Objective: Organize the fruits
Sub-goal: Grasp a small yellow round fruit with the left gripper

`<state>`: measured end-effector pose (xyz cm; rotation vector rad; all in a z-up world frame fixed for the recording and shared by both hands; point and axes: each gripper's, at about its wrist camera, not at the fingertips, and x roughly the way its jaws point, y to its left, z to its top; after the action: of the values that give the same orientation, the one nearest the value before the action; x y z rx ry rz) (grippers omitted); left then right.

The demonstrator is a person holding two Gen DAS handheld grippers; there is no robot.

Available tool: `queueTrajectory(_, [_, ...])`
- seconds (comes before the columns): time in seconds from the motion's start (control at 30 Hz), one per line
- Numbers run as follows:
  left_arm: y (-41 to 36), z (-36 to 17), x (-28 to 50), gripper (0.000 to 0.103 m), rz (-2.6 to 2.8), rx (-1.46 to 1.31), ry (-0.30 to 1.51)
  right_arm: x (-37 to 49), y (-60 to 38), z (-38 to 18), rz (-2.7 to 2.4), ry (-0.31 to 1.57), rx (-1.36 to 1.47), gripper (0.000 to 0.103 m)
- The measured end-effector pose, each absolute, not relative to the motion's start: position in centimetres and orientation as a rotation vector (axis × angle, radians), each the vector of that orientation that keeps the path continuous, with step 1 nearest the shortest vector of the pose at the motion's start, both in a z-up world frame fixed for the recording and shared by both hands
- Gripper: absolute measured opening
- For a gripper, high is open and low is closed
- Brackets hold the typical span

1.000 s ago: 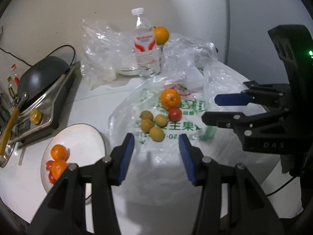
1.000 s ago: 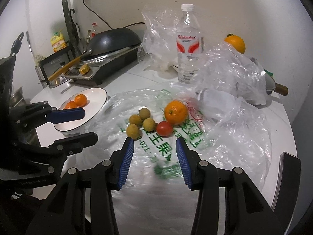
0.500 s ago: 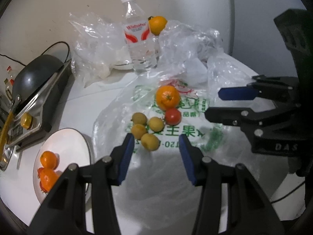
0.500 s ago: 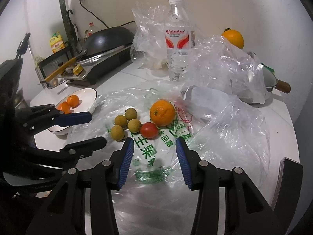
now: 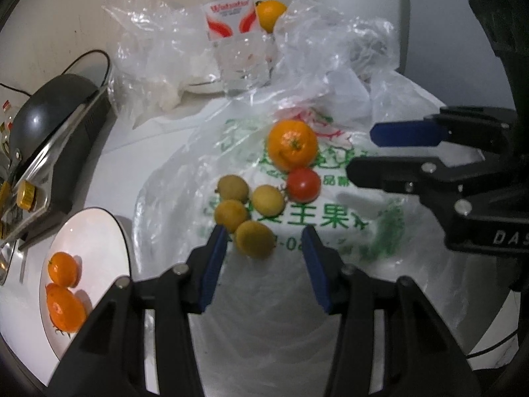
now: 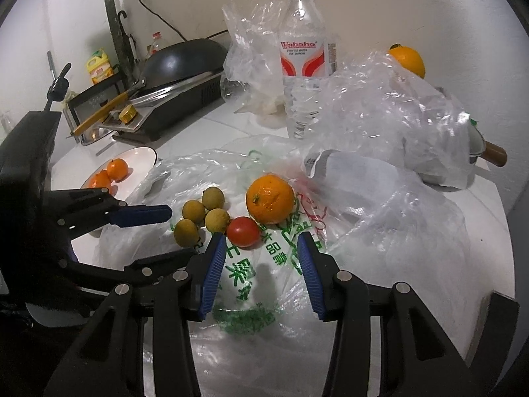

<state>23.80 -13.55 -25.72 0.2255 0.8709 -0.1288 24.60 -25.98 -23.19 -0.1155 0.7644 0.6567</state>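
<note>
On a flattened plastic bag with green print (image 5: 307, 218) lie a large orange (image 5: 292, 145) (image 6: 270, 198), a red tomato (image 5: 303, 183) (image 6: 243, 231) and several yellow-brown longans (image 5: 254, 243) (image 6: 193, 211). A white plate (image 5: 99, 231) (image 6: 142, 162) to the left holds small oranges (image 5: 62, 269). My left gripper (image 5: 264, 230) is open; the nearest longan sits just ahead of its left fingertip, untouched. My right gripper (image 6: 260, 238) is open too, with the tomato right in front of its left fingertip. Each gripper shows in the other's view (image 5: 363, 150) (image 6: 182, 231).
A water bottle (image 6: 304, 53) stands behind the fruit among crumpled clear bags (image 6: 386, 109), one with another orange (image 6: 406, 61) on top. A black wok (image 6: 180, 63) sits on a cooker at the back left. A pot handle (image 6: 494, 154) pokes out at the right.
Both grippers have come forward and lower toward the fruit, which now looks larger and closer to the fingertips. The jaws stand as wide as before. No fruit has moved.
</note>
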Motion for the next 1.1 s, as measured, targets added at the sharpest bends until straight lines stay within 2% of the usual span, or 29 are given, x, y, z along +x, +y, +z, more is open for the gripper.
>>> queueTrajectory(0.27, [-12.9, -26.6, 24.8, 0.043, -0.139, 0.196, 0.905, 25.2, -25.1, -23.7, 0.663, 0.782, -0.128, 0.047])
queueTrajectory(0.5, [-12.4, -26.8, 25.2, 0.033, -0.165, 0.167, 0.910, 25.7, -24.0, -24.4, 0.666, 0.808, -0.142, 0.047])
queueTrajectory(0.8, [-12.1, -26.7, 24.8, 0.028, -0.201, 0.147, 0.889, 26.5, -22.5, -25.5, 0.667, 0.851, -0.167, 0.047])
queueTrajectory(1.1, [-11.8, -26.6, 24.7, 0.027, -0.219, 0.138, 0.880, 26.9, -21.5, -26.2, 0.672, 0.874, -0.184, 0.047])
